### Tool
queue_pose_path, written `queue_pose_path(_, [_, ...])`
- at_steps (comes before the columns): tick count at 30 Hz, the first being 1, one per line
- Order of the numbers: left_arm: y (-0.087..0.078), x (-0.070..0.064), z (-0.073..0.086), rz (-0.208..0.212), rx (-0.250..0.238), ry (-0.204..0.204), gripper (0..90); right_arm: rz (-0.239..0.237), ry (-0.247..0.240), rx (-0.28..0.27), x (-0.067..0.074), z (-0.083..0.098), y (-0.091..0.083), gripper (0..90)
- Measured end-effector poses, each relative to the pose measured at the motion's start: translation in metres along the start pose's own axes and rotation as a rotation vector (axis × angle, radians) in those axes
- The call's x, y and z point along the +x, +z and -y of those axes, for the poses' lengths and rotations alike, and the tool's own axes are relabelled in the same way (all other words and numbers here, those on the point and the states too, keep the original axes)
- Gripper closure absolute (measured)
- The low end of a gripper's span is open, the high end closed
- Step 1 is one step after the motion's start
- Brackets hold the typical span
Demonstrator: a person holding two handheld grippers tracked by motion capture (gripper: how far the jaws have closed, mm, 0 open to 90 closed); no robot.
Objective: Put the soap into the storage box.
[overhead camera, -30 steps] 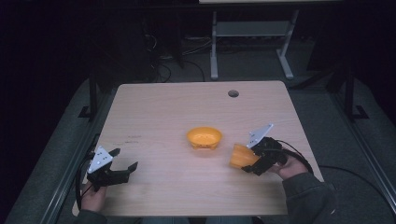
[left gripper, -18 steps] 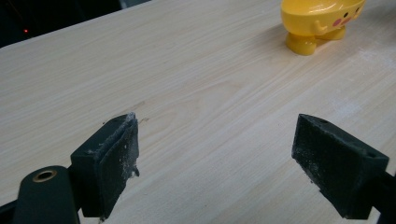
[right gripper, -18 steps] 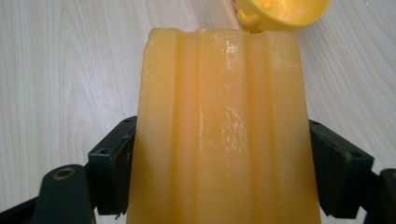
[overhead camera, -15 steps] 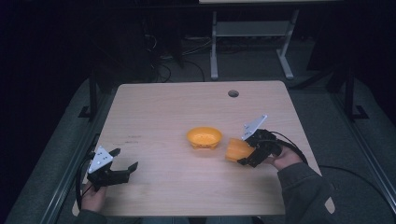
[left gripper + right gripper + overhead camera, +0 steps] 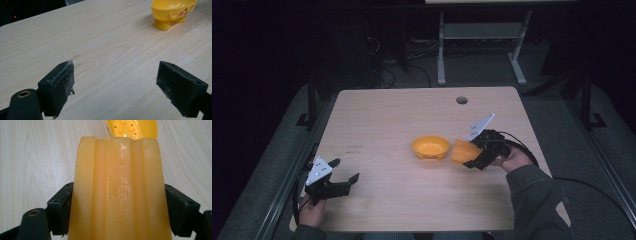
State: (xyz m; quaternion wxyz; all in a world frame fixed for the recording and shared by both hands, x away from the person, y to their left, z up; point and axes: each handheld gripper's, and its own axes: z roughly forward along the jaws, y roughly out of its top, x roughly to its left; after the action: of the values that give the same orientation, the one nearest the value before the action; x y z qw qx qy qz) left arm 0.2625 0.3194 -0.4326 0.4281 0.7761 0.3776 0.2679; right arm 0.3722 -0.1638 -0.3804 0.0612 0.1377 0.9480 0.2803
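Soap, or something very like it: an orange ribbed block (image 5: 460, 151) sits clamped in the right tongs (image 5: 471, 156), a black jaw pressed against each of its sides. In the right gripper view the block (image 5: 119, 192) rises straight up between the two jaws, grooves running lengthwise, and its far end points at a yellow dish (image 5: 132, 128) with small bumps inside. From the high view the block hangs just beside that yellow dish (image 5: 430, 147), on its right, close to its rim; whether they touch I cannot tell. The dish stands near the middle of the pale wooden tabletop (image 5: 382, 115), on little feet that the left gripper view shows under its bowl (image 5: 172, 11).

Over at the near left corner, the left tongs (image 5: 346, 177) are spread wide with nothing between the jaws, held low over bare wood, well apart from dish and block. The left gripper view shows the two worn black pads (image 5: 62, 87) wide apart, the dish far off at upper right. A round hole (image 5: 461, 100) sits near the tabletop's far edge.
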Motion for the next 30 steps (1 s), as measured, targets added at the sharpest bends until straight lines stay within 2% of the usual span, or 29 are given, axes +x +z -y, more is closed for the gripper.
queue_pose_path(2, [0.000, 0.000, 0.000, 0.000, 0.000, 0.004, 14.2, -0.009, 0.010, -0.004, -0.002, 0.000, 0.002, 20.8])
queue_pose_path(5, [0.001, -0.001, 0.000, 0.003, -0.001, 0.003, 14.2, -0.014, -0.003, 0.011, -0.006, -0.004, 0.006, 20.8])
queue_pose_path(20, [0.001, 0.000, 0.000, 0.001, -0.009, -0.004, 14.2, -0.023, -0.025, -0.006, -0.018, -0.027, 0.007, 20.8])
queue_pose_path(30, [0.000, 0.001, 0.000, -0.003, -0.011, -0.004, 14.2, -0.028, -0.051, 0.004, -0.024, -0.046, 0.011, 20.8])
